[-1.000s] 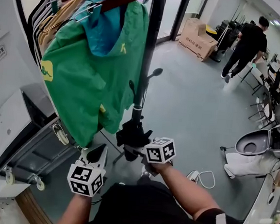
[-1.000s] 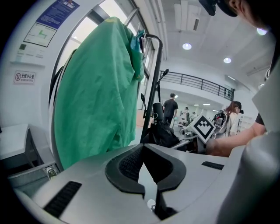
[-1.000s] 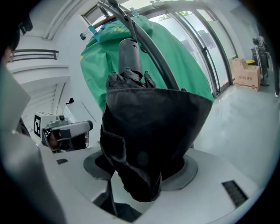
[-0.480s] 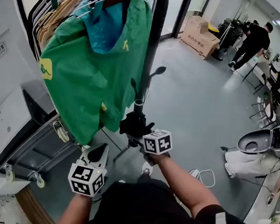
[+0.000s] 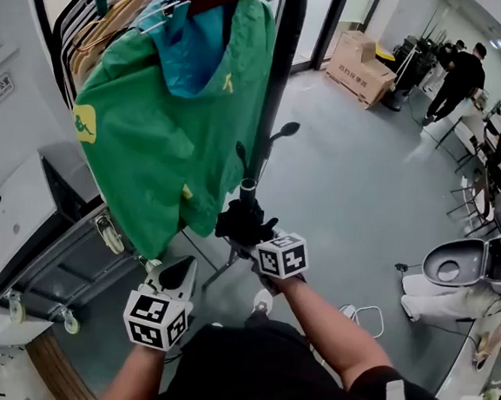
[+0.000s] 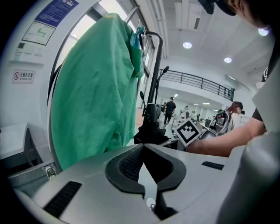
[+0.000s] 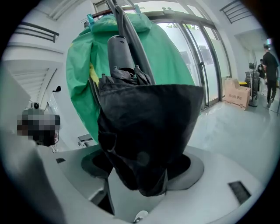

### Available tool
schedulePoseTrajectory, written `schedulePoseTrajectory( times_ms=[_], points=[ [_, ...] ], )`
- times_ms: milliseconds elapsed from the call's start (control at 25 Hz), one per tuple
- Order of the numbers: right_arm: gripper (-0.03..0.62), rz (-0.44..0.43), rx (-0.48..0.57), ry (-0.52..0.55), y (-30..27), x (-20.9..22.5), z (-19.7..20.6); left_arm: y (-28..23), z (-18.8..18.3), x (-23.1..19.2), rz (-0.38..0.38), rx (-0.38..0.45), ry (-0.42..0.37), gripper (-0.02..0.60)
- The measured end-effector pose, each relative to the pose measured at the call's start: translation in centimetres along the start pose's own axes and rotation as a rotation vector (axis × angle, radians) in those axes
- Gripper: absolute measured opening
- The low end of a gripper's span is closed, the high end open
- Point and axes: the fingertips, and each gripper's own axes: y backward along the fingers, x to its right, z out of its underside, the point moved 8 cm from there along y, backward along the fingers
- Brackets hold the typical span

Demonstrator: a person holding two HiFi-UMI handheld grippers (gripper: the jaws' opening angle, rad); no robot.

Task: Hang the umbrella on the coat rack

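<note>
Two tongs: left tongs (image 6: 142,148) sat closed and empty; right tongs (image 7: 143,168) had just been widening around the umbrella (image 7: 144,127), which was probably light and soft-folded, best gripped at its stiff core.

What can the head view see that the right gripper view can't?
Only the head view shows the left tool and a white cable on the floor. Only the right gripper view shows the right tool's jaws up close. They have just been opening, with the black umbrella between them. Both show the umbrella, the green jacket, the cardboard box and a person in black.
</note>
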Motion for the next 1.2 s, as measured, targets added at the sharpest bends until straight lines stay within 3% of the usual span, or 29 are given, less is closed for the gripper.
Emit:
schedulePoseTrajectory(
  times_ms=[520, 840, 1000, 1080, 1200],
  points=[
    [0.302, 0.033, -0.026, 0.062, 3.8, -1.4, 2.1, -0.2, -0.2, 0.8, 0.022, 0.013, -0.017, 0.015],
    [0.294, 0.023, 0.12, 0.085, 8.7, -4.7, 1.4, 0.1, -0.4, 0.4, 0.039, 0.014, -0.044, 0.015],
    [0.146, -0.003, 0.209, 0.057, 11.5, -6.2, 1.2, 0.0, -0.6, 0.8, 0.068, 0.016, -0.057, 0.015],
    [0.012, -0.04, 0.25, 0.018, 12.7, -6.8, 1.3, 0.0, -0.5, 1.2, 0.086, 0.014, -0.06, 0.015],
    [0.011, -0.071, 0.291, -0.019, 14.0, -7.5, 1.2, 0.1, -0.5, 1.6, 0.103, 0.01, -0.066, 0.015]
  ],
)
